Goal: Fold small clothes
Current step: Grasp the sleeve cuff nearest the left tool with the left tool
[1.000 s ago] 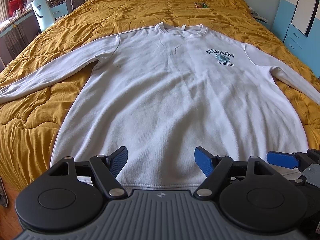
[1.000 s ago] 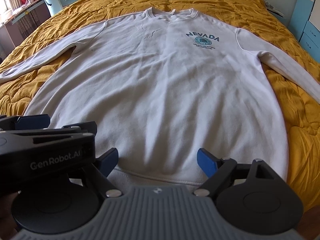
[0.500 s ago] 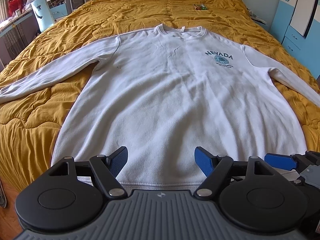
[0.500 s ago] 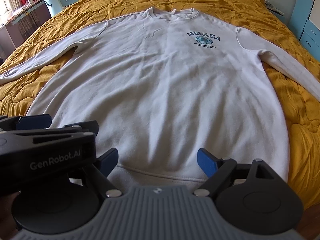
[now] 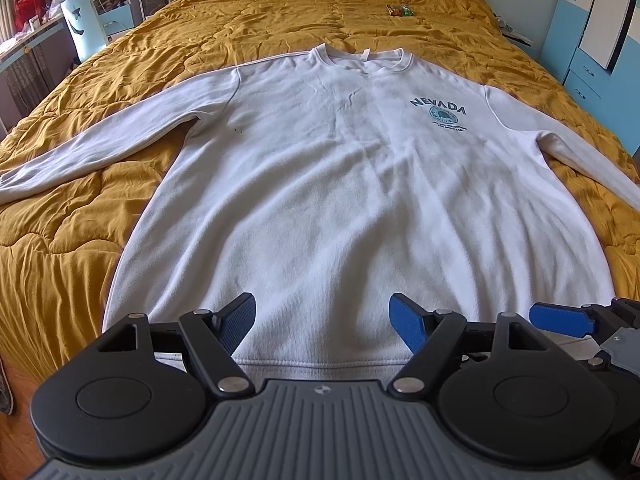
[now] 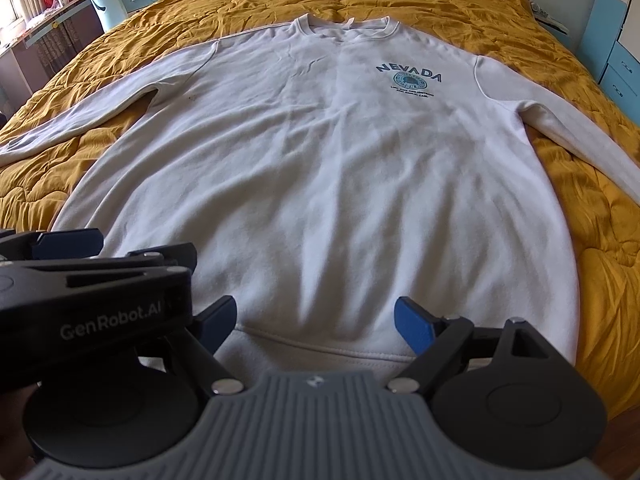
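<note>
A white long-sleeved sweatshirt (image 5: 340, 184) with a blue NEVADA print (image 5: 439, 106) lies flat, front up, on the bed, sleeves spread to both sides; it also shows in the right wrist view (image 6: 320, 168). My left gripper (image 5: 323, 320) is open and empty, hovering just above the hem (image 5: 320, 362). My right gripper (image 6: 314, 320) is open and empty over the hem, right beside the left one. The right gripper's blue finger (image 5: 560, 320) shows at the right of the left wrist view. The left gripper's body (image 6: 92, 300) fills the left of the right wrist view.
A mustard-yellow quilt (image 5: 100, 184) covers the bed. A small colourful packet (image 5: 400, 11) lies near the far end. Blue drawers (image 5: 584, 80) stand at the right. A desk and light-blue chair (image 5: 84, 26) stand at the left. The bed's near-left edge drops to wooden floor (image 5: 12, 432).
Both grippers have drawn back slightly toward the hem, so the sweatshirt sits a little farther off in both views. Both stay open.
</note>
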The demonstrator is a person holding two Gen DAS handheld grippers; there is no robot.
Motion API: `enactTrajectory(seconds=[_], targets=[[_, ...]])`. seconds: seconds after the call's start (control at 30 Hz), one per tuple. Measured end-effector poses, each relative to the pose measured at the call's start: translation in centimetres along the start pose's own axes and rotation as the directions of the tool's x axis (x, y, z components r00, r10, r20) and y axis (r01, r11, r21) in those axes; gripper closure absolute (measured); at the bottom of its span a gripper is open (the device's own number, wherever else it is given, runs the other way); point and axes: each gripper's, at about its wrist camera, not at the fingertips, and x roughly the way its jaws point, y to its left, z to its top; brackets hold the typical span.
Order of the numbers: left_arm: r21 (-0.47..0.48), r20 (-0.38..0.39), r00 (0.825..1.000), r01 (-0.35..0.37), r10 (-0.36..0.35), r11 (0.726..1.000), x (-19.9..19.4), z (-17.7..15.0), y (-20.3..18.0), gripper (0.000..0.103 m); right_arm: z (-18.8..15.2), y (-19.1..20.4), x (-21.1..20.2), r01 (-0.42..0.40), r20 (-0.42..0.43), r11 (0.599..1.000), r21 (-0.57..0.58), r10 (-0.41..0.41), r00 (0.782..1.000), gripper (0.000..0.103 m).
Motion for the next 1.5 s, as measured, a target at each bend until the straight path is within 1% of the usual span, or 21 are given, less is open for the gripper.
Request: enactTrajectory(seconds=[0.4,0.5,0.6,0.67,0.7,0.77,0.8,0.9,0.97,1.03,1.07,1.13,1.17,1.2,1.23,1.27,1.33,1.4,1.43,1.47,1.5], targets=[[-0.010,0.005,1.000,0.014,-0.014,1.000,0.0,0.1,0.3,0.015,0.1,0.1,-0.1,-0.012,0.006,1.000,0.005,0.012,1.000,0.021],[-0.007,0.009,1.000,0.022,-0.022,1.000,-0.1,0.2,0.4,0.026,0.1,0.2,0.0,-0.010,0.008,1.000,0.004,0.010,1.000,0.021],[0.004,0.025,0.999,0.037,-0.038,0.999,-0.1,0.3,0.5,0.029,0.2,0.3,0.2,-0.018,0.008,1.000,-0.004,0.018,1.000,0.021],[-0.003,0.041,0.998,0.038,-0.038,0.999,-0.4,0.5,0.8,0.034,0.5,0.4,0.1,-0.022,0.020,1.000,-0.001,0.022,1.000,0.021],[-0.011,0.053,0.998,0.040,-0.040,0.999,-0.5,0.7,1.0,0.038,0.7,0.4,0.1,-0.022,0.024,1.000,0.002,0.022,0.999,0.021],[-0.032,0.094,0.994,0.057,-0.054,0.998,-0.9,1.2,1.7,0.039,1.4,0.6,0.1,-0.027,0.039,1.000,0.004,0.027,0.999,0.021],[-0.048,0.138,0.988,0.072,-0.065,0.996,-1.2,1.4,2.3,0.039,1.7,0.8,0.1,-0.035,0.045,0.999,0.001,0.035,0.998,0.021],[-0.090,0.222,0.975,0.047,-0.026,0.995,-2.0,2.3,4.0,0.039,2.6,1.4,0.0,-0.052,0.062,0.998,-0.021,0.054,0.997,0.021],[-0.113,0.275,0.961,0.029,0.003,0.993,-2.4,2.9,5.6,0.039,3.1,1.8,0.0,-0.057,0.070,0.998,-0.031,0.059,0.996,0.021],[-0.165,0.343,0.939,0.036,0.023,0.986,-2.9,3.6,8.6,0.038,3.4,2.2,0.2,-0.066,0.068,0.997,-0.037,0.068,0.995,0.021],[-0.203,0.370,0.929,0.053,0.026,0.978,-3.2,3.7,10.1,0.038,3.5,2.3,0.3,-0.067,0.065,0.997,-0.040,0.069,0.995,0.021],[-0.316,0.452,0.891,0.117,0.041,0.942,-3.8,3.7,14.8,0.038,3.6,2.4,0.7,-0.061,0.055,0.997,-0.045,0.063,0.996,0.021],[-0.373,0.484,0.873,0.139,0.064,0.917,-4.0,3.7,17.3,0.038,3.7,2.5,0.8,-0.053,0.052,0.998,-0.046,0.056,0.997,0.021],[-0.423,0.493,0.864,0.135,0.102,0.896,-4.2,3.6,19.5,0.038,3.8,2.5,0.9,-0.047,0.051,0.998,-0.046,0.049,0.997,0.021],[-0.463,0.493,0.858,0.116,0.146,0.879,-4.2,3.6,21.2,0.038,3.9,2.6,0.9,-0.044,0.054,0.998,-0.047,0.047,0.997,0.021],[-0.510,0.492,0.846,0.088,0.206,0.856,-4.2,3.5,23.2,0.038,4.1,2.6,1.0,-0.042,0.057,0.998,-0.046,0.045,0.997,0.021],[-0.594,0.494,0.811,0.053,0.313,0.802,-4.3,2.8,27.2,0.037,4.5,2.6,1.2,-0.040,0.060,0.998,-0.044,0.043,0.997,0.021],[-0.634,0.530,0.785,0.116,0.321,0.764,-4.2,1.7,30.8,0.032,4.9,2.6,1.4,-0.033,0.062,0.999,-0.041,0.036,0.997,0.021],[-0.655,0.544,0.775,0.152,0.322,0.741,-3.9,1.1,32.5,0.032,5.0,2.6,1.6,-0.031,0.060,0.999,-0.040,0.033,0.998,0.021],[-0.676,0.546,0.772,0.178,0.325,0.715,-3.5,0.7,34.0,0.032,5.2,2.6,1.9,-0.029,0.057,0.999,-0.041,0.032,0.998,0.021],[-0.698,0.538,0.778,0.196,0.323,0.689,-3.0,0.4,35.4,0.032,5.4,2.6,2.1,-0.027,0.056,0.999,-0.042,0.029,0.998,0.021]])
